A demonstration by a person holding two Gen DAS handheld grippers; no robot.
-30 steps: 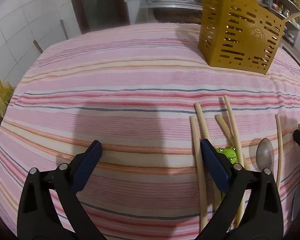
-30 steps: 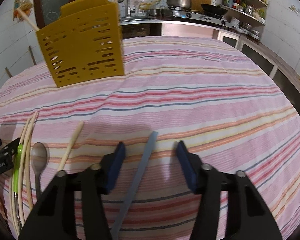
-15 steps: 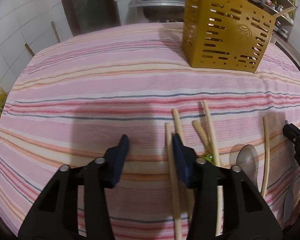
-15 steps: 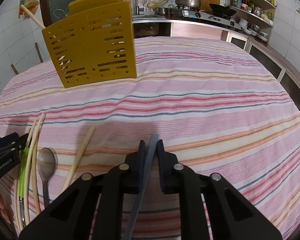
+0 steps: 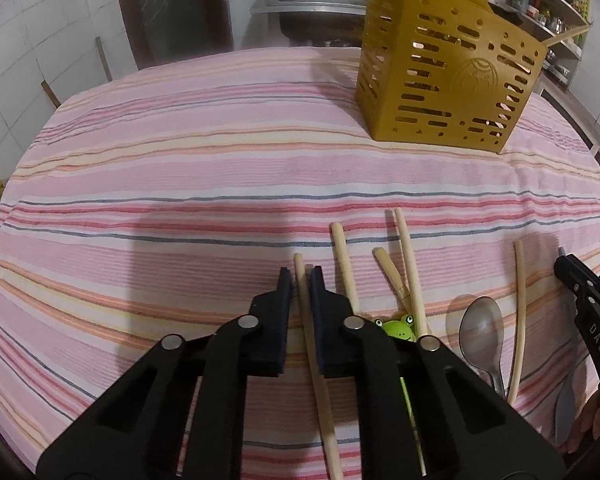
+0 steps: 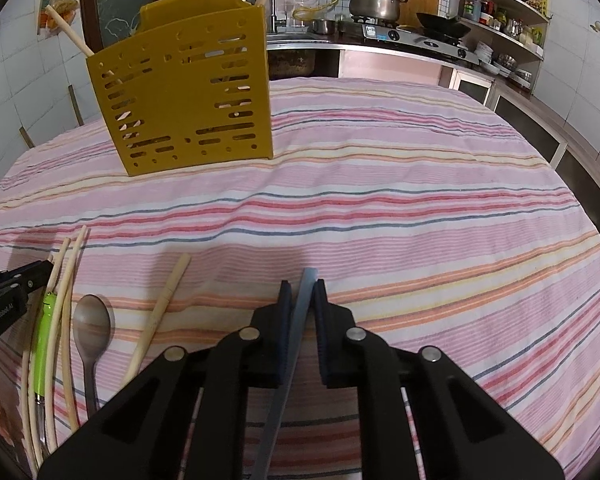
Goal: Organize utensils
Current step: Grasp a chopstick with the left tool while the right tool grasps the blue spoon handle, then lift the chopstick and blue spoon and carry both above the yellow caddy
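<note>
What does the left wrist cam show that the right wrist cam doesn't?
Left wrist only: the left gripper shut on a pale chopstick, seen head-on, and the frog face on the green utensil.

Right wrist only: the right gripper shut on a grey flat utensil, plus the stove with a steel pot behind the table.

Both: the yellow slotted holder, the metal spoon, loose chopsticks and the striped cloth. Each camera catches the other gripper only at its frame edge.

We look down along each gripper from close above the striped counter (image 5: 220, 168), facing its far edge; both views share the yellow utensil holder (image 5: 448, 80) (image 6: 184, 108) and the spoon (image 5: 482, 332) (image 6: 92, 328).
</note>
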